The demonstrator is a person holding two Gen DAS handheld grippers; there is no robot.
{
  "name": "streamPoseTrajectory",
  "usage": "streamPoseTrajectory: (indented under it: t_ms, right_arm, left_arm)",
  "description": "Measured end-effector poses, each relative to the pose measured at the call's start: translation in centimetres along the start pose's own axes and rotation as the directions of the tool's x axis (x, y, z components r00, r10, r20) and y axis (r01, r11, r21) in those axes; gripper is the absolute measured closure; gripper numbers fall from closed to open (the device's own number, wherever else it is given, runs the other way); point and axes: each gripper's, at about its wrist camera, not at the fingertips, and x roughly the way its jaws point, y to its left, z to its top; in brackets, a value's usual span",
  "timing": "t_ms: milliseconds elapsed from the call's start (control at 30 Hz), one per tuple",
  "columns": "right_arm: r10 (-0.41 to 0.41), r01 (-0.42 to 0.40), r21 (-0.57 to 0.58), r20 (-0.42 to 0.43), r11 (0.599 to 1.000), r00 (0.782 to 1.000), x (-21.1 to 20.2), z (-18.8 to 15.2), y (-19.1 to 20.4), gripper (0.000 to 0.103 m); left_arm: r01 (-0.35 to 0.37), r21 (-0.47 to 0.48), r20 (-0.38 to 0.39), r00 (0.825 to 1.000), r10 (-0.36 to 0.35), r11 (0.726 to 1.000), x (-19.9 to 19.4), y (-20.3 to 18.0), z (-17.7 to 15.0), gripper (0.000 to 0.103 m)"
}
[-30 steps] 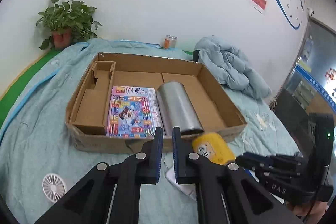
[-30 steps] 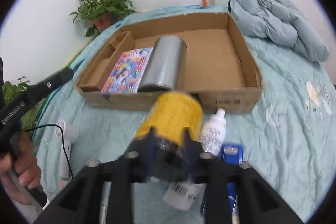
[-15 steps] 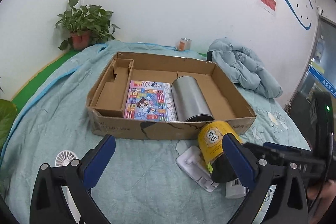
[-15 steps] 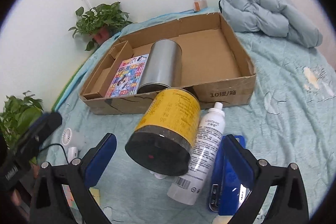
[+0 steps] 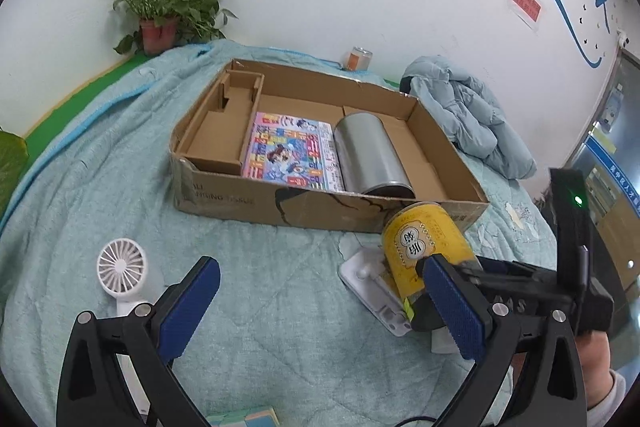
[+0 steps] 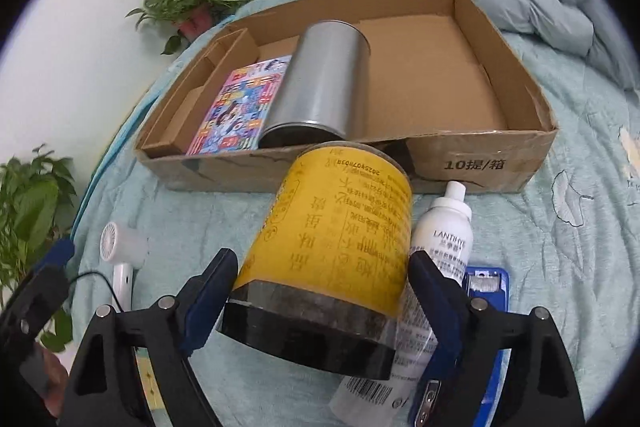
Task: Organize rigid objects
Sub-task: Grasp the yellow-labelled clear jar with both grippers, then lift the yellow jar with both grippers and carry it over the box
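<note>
Right gripper (image 6: 320, 283): jaws, wide open half a second ago, now closed around yellow cylindrical canister with black lid (image 6: 340, 227), lying on bed just before front wall of shallow cardboard box (image 6: 488, 163). Grasp apparently secured; lift into box likely next. Left gripper (image 5: 320, 307): jaws wide open, empty.

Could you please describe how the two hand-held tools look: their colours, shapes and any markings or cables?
Both are black two-finger frames with silver bolts and blue textured pads. The left tool and right tool look alike. In the left view, the right tool's body carries white letters, only partly readable, and an upright black unit with a green light. A thin black cable runs by the left tool.
</note>
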Motion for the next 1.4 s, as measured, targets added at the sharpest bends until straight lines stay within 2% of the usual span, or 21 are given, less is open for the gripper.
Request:
streamPoseTrajectory:
  t_ms: [133, 200, 333, 400, 500, 600, 667, 733, 833, 900, 1000, 1067, 1167, 1267, 1400]
  right_arm:
    - [0.063, -0.063, -0.008, 0.001, 0.998, 0.998, -1.9, -2.8, 0.0, 0.017]
    - [0.056, -0.056, -0.056, 0.010, 0.997, 0.998, -3.0, -4.8, 0.7, 0.017]
    - [0.008, -0.008, -0.166, 0.003, 0.986, 1.000, -4.0, -8.1, 2.2, 0.017]
    - [0.050, -0.053, -0.155, -0.023, 0.987, 0.998, -4.4, -8.9, 1.7, 0.015]
    - [0.136, -0.139, -0.051, -0.057, 0.989, 0.989, -4.9, -9.1, -0.2, 0.015]
    - [0.167, -0.164, 0.041, -0.088, 0.986, 0.982, -4.9, -8.9, -1.9, 0.015]
    - [0.189, -0.185, 0.039, -0.106, 0.982, 0.976, -4.5, -8.7, -1.9, 0.016]
    - [0.229, -0.226, 0.036, -0.150, 0.973, 0.962, -3.6, -8.6, -1.2, 0.017]
    - [0.248, -0.253, -0.002, -0.195, 0.967, 0.949, -2.4, -8.8, 0.6, 0.023]
    - [0.196, -0.207, -0.049, -0.176, 0.977, 0.965, -2.6, -9.1, 2.1, 0.022]
    - [0.153, -0.172, -0.100, -0.176, 0.980, 0.972, -2.9, -9.4, 3.2, 0.022]
    - [0.182, -0.199, -0.079, -0.186, 0.977, 0.966, -2.9, -9.4, 2.9, 0.021]
    - [0.268, -0.274, -0.001, -0.209, 0.962, 0.940, -2.4, -9.1, 1.3, 0.021]
    - [0.329, -0.324, 0.059, -0.223, 0.944, 0.918, -1.3, -8.9, 0.3, 0.019]
    - [0.328, -0.324, 0.055, -0.217, 0.944, 0.919, -0.7, -9.0, 0.6, 0.017]
  left_arm:
    - [0.079, -0.014, -0.066, 0.995, -0.080, 0.997, 0.7, -0.1, -0.5, 0.001]
    - [0.153, -0.028, -0.126, 0.980, -0.155, 0.988, 1.4, -0.3, -1.0, 0.001]
    - [0.278, -0.088, -0.250, 0.923, -0.291, 0.957, 3.0, -1.0, -2.8, 0.001]
    - [0.320, -0.097, -0.307, 0.891, -0.334, 0.942, 3.9, -2.0, -3.9, 0.001]
    - [0.327, -0.109, -0.388, 0.856, -0.343, 0.939, 5.3, -3.3, -5.0, 0.000]
    - [0.288, -0.089, -0.418, 0.858, -0.298, 0.953, 6.0, -4.0, -5.7, 0.002]
    - [0.276, -0.115, -0.433, 0.851, -0.298, 0.954, 6.8, -3.7, -5.7, 0.002]
    - [0.261, -0.130, -0.444, 0.847, -0.292, 0.956, 7.2, -3.5, -5.6, 0.002]
    - [0.248, -0.140, -0.465, 0.838, -0.284, 0.959, 8.1, -3.4, -5.7, 0.002]
    - [0.225, -0.143, -0.479, 0.836, -0.267, 0.964, 8.6, -3.2, -5.7, 0.002]
    - [0.221, -0.129, -0.488, 0.834, -0.256, 0.967, 9.0, -3.3, -5.9, 0.003]
    - [0.220, -0.121, -0.503, 0.827, -0.250, 0.968, 9.4, -3.4, -6.2, 0.008]
    - [0.234, -0.142, -0.515, 0.812, -0.274, 0.962, 10.0, -3.3, -6.4, 0.010]
    - [0.232, -0.138, -0.515, 0.814, -0.270, 0.963, 10.3, -3.4, -6.4, 0.011]
    - [0.234, -0.133, -0.509, 0.818, -0.268, 0.963, 10.3, -3.4, -6.4, 0.013]
